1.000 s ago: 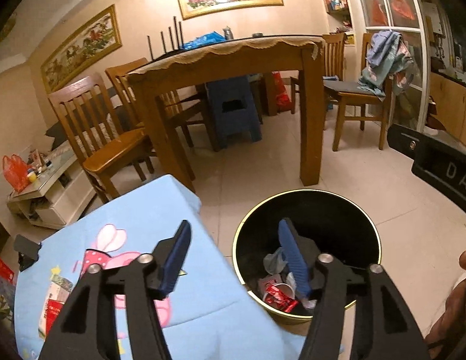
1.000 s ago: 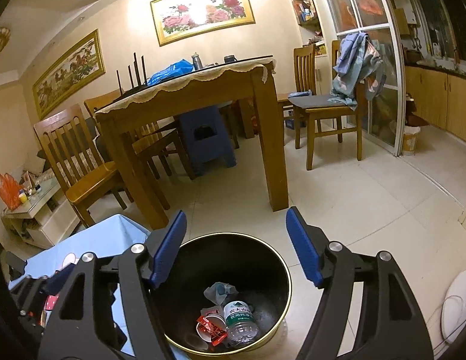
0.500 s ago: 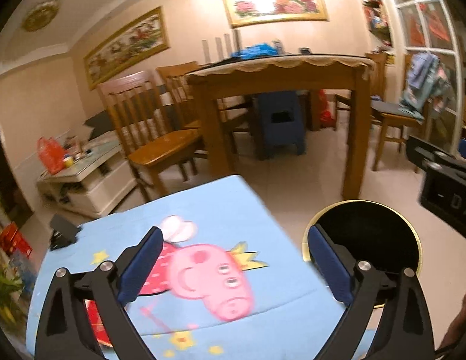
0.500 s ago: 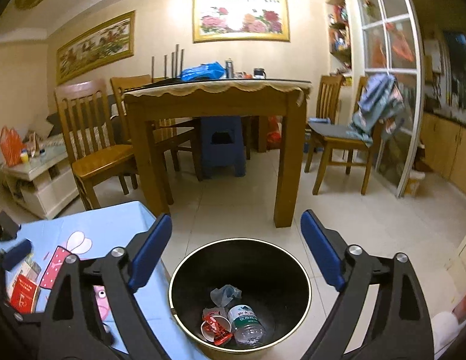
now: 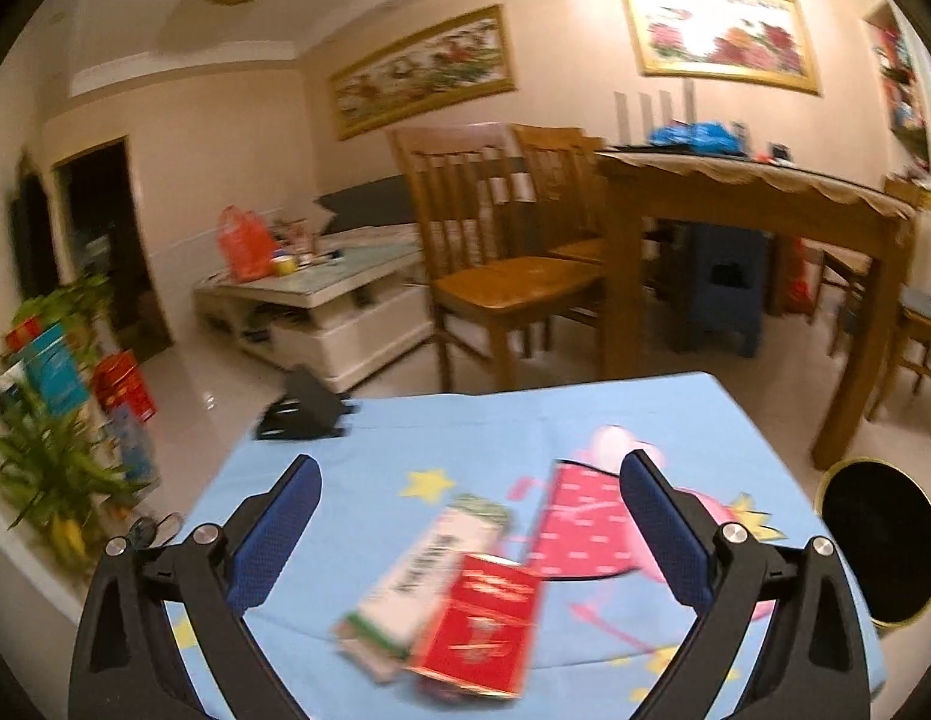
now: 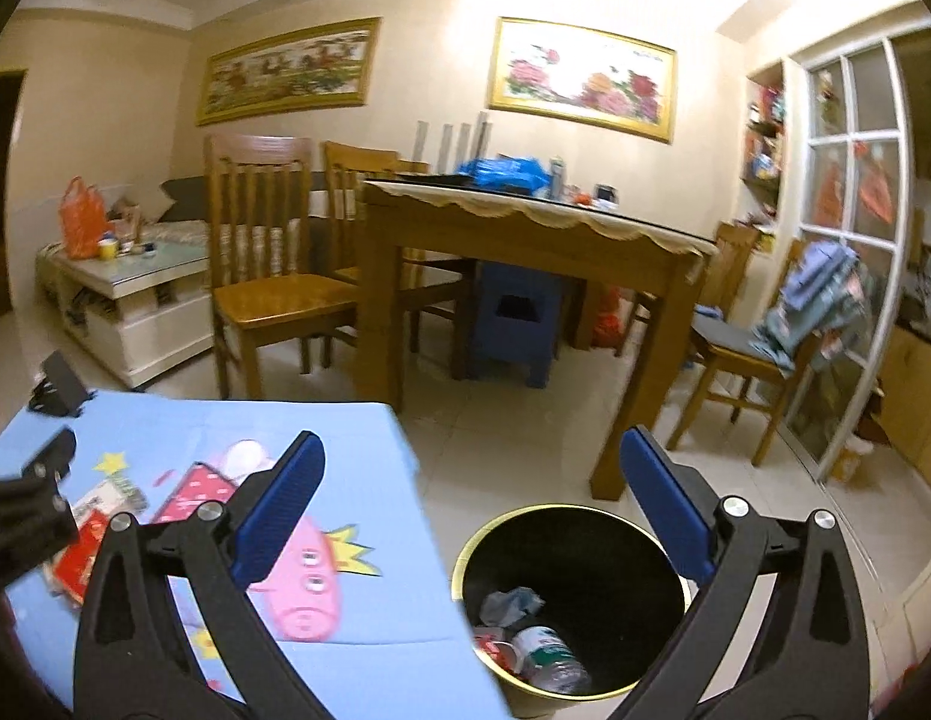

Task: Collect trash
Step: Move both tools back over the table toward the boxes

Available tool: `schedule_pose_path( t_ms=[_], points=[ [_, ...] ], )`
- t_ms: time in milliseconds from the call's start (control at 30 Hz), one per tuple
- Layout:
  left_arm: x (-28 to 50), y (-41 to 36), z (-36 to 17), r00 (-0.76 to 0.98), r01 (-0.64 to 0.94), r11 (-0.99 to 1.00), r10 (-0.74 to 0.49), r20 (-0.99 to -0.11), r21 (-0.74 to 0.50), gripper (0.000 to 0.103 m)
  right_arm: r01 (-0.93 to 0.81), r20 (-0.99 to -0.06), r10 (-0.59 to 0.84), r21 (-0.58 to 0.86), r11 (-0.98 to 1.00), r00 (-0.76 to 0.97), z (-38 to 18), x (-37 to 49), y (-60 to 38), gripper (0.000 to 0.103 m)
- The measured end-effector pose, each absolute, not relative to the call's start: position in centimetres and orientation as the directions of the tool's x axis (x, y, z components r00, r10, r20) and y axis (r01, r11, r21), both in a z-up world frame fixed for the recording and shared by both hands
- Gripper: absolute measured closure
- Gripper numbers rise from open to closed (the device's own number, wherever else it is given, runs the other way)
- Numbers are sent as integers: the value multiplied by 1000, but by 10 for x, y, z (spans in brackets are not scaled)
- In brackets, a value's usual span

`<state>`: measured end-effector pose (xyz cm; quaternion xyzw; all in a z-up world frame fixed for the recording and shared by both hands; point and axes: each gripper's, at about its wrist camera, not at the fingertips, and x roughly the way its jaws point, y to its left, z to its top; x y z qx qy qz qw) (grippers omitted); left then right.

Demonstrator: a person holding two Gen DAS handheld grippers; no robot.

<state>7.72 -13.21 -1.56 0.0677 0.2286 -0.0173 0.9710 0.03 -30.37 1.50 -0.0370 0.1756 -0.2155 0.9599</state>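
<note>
A red packet (image 5: 478,627) and a white-green box (image 5: 422,577) lie on the blue cartoon tablecloth (image 5: 501,426), between and just below my open, empty left gripper (image 5: 470,525). They also show at the left edge of the right wrist view, the red packet (image 6: 75,552) and the box (image 6: 108,495). My right gripper (image 6: 471,501) is open and empty above the table's right edge and the black, gold-rimmed bin (image 6: 633,582). The bin holds a plastic bottle (image 6: 546,651), crumpled paper and a red wrapper. The bin also shows in the left wrist view (image 5: 873,546).
A black stand (image 5: 303,408) sits at the table's far left corner. A wooden dining table (image 6: 525,240) with chairs and a blue stool (image 6: 513,324) stands behind. A white low cabinet (image 5: 321,306) and plants (image 5: 51,456) are to the left.
My left gripper has swung left from over the bin to above the tablecloth and the packets, and opened wider. My right gripper has turned slightly left and stays open over the bin.
</note>
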Motion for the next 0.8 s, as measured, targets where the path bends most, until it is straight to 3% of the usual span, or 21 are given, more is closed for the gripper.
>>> schedule_pose_path(
  t_ms=[333,800],
  points=[
    [85,-54,-24,879,-56,992,105,-465,117,7,264,-353,-325,-210,941,877,9,37,-205,6],
    [91,-34,-28,876,-84,993,116,-469,88,7,203,-386,-282,-232,951,879,11,51,-178,6]
  ],
)
